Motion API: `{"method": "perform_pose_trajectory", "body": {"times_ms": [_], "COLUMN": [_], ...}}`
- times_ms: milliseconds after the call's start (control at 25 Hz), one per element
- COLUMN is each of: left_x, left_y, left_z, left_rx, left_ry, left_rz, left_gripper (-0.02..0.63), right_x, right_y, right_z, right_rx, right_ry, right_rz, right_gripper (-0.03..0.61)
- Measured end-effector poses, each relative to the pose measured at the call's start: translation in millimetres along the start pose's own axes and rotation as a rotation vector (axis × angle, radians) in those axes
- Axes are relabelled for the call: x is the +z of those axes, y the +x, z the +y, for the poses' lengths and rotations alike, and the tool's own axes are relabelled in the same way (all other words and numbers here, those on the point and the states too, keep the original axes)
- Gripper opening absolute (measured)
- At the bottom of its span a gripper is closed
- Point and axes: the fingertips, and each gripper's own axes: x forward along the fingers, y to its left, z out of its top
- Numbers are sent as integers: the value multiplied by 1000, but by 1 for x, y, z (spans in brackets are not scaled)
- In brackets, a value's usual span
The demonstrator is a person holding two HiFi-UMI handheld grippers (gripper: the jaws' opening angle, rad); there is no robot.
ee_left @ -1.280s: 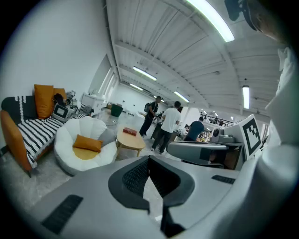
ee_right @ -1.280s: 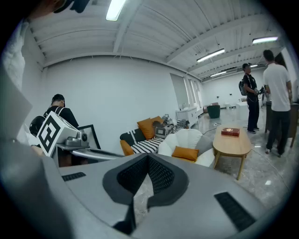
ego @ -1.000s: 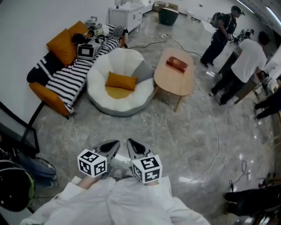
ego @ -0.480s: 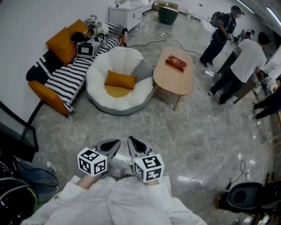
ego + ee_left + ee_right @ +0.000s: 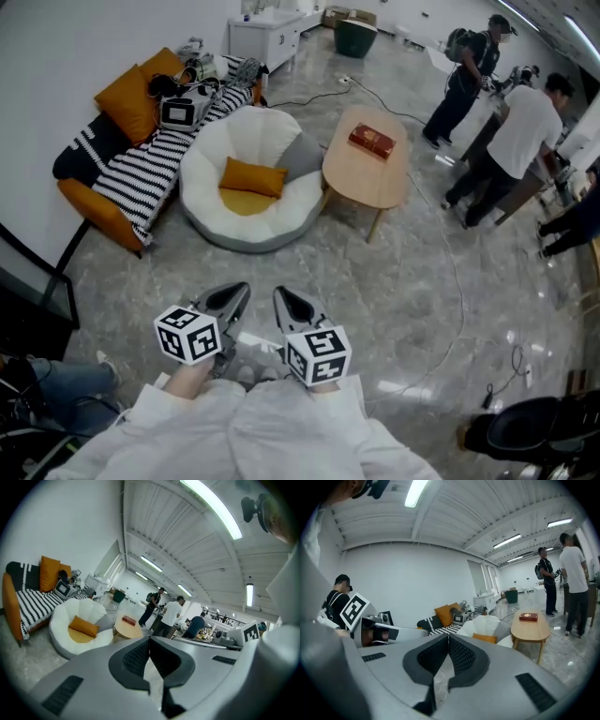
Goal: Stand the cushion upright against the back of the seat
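An orange cushion (image 5: 253, 176) lies flat in the hollow of the round white seat (image 5: 208, 150), whose padded back rises behind it. The same cushion (image 5: 83, 626) shows in the left gripper view and a sliver of it (image 5: 484, 638) in the right gripper view. My left gripper (image 5: 231, 296) and right gripper (image 5: 290, 305) hover side by side over the floor, well short of the seat. Both are shut with nothing between their jaws, as the left gripper (image 5: 149, 640) and right gripper (image 5: 448, 639) show close up.
A striped sofa (image 5: 141, 173) with orange pillows and a small monitor stands left of the seat. A wooden coffee table (image 5: 367, 171) with a red box (image 5: 372, 142) stands to its right. Several people (image 5: 514, 141) work at the far right. Cables (image 5: 457, 281) run over the floor.
Both grippers have edged forward and up a little, the left one tilting slightly. The seat and cushion have not moved.
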Motion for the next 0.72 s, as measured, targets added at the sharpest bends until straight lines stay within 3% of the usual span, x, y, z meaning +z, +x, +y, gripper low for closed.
{"method": "perform_pose_trajectory", "body": {"times_ms": [440, 720], "left_x": [-36, -37], "left_y": [18, 36], "left_z": [-1, 2], "left_rx": [25, 14], "left_ry": [-86, -74], "left_rz": [9, 39], "left_gripper": [8, 8], "right_x": [-24, -29], "right_y": [-4, 7], "right_z": [-10, -29], "right_rx": [64, 51], "right_ry": [34, 59], "right_rz": [36, 44], "right_gripper": [12, 12]}}
